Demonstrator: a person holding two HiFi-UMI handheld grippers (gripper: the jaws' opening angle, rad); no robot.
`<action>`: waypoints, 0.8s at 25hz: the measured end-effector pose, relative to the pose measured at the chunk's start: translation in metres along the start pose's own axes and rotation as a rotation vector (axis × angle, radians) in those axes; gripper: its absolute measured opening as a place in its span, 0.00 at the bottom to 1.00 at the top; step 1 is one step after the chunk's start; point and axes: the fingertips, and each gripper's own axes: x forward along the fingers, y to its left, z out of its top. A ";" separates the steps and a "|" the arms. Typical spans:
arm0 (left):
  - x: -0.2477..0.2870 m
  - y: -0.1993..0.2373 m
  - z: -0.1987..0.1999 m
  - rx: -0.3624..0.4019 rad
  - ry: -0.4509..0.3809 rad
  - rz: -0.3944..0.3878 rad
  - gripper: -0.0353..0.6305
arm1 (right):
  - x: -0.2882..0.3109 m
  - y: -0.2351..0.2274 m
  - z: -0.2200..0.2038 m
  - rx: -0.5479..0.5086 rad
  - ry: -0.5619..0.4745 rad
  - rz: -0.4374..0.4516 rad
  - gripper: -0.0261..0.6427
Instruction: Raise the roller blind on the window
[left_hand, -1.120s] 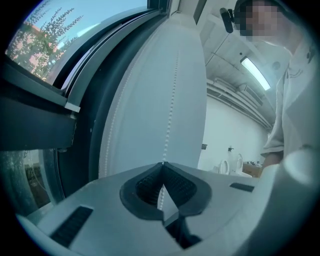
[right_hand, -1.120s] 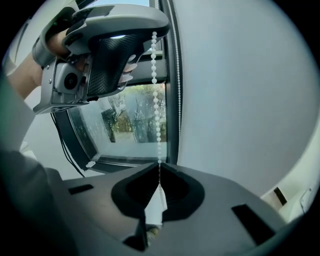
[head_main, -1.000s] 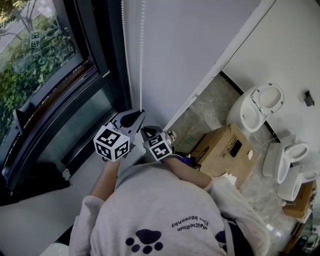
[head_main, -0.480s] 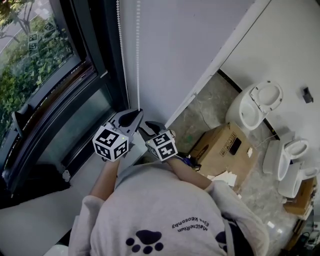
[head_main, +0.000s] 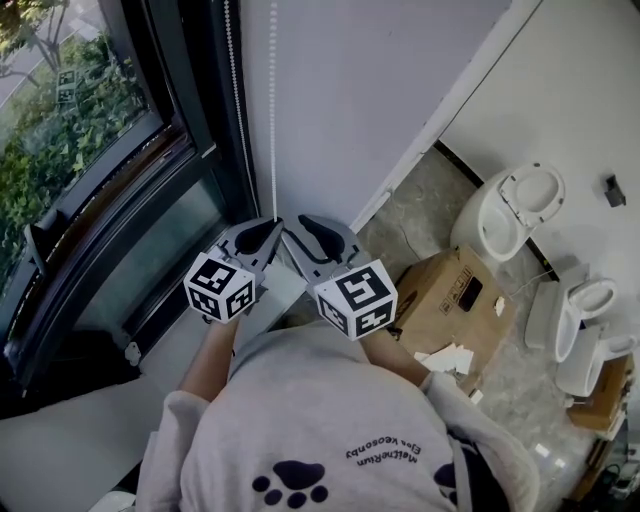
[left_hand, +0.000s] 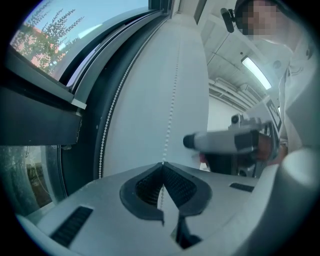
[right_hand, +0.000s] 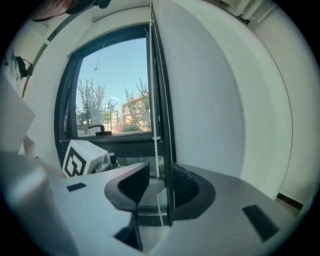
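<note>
The left gripper (left_hand: 162, 165) is shut tight on the white bead chain (left_hand: 172, 95). The chain hangs down the pale wall (head_main: 380, 90), right beside the dark frame of the window (head_main: 90, 150). The right gripper (right_hand: 159, 171) is just beside the left one and a little higher. Its jaws have just been opening and now stand apart, with the chain loose in the gap between them.

The left gripper (head_main: 272, 224) has its 2 jaws closed together, pinching the cord (left_hand: 170, 120) at their tips. The right gripper (head_main: 298, 232), just beside it, has just been opening its jaws. Cord shows in the gap, touching neither pad.
</note>
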 end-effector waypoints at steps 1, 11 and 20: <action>0.000 0.000 0.000 0.000 0.000 0.000 0.07 | -0.002 0.003 0.018 -0.001 -0.037 0.007 0.25; -0.003 -0.002 -0.001 -0.006 -0.003 -0.001 0.07 | -0.001 0.012 0.153 -0.077 -0.260 0.043 0.15; -0.005 0.000 -0.005 -0.025 0.002 0.002 0.07 | 0.004 0.023 0.171 -0.175 -0.270 0.028 0.06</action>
